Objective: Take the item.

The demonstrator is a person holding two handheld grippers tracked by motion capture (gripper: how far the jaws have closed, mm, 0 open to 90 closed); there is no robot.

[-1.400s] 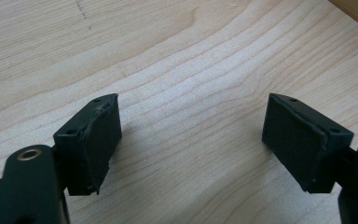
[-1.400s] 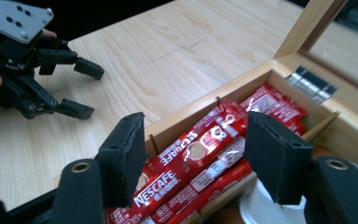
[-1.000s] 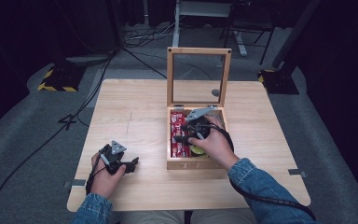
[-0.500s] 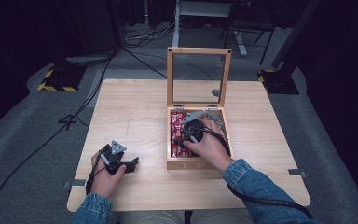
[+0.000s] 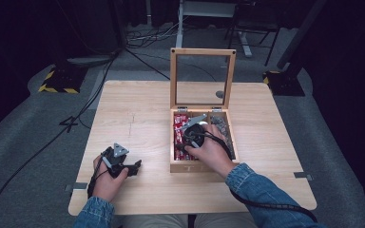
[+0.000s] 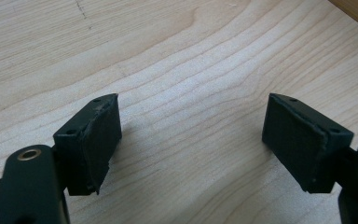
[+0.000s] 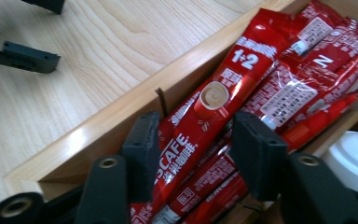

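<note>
A wooden box (image 5: 202, 167) stands on the table with its glass lid (image 5: 203, 78) raised. Its left compartment holds several red coffee sachets (image 5: 179, 124). My right gripper (image 5: 190, 138) dips into that compartment. In the right gripper view its jaws have just been closing around the top sachet (image 7: 205, 126), which lies flat between the pads (image 7: 256, 154). My right gripper (image 7: 196, 135) still counts as open, since I see no squeeze on the sachet. My left gripper (image 5: 132, 168) rests open on the bare table left of the box, its jaws (image 6: 191, 126) wide apart with nothing between them.
The box's right compartment holds dark, shiny packets (image 5: 221, 126). A white round object (image 7: 354, 158) sits beside the sachets. The left gripper's jaw (image 7: 23, 56) lies on the table (image 5: 133, 114) outside the box wall (image 7: 112, 121). Cables and stands surround the table on the floor.
The right hand has shifted slightly left and toward the near end of the box, lower over the sachets. The left hand has stayed put.
</note>
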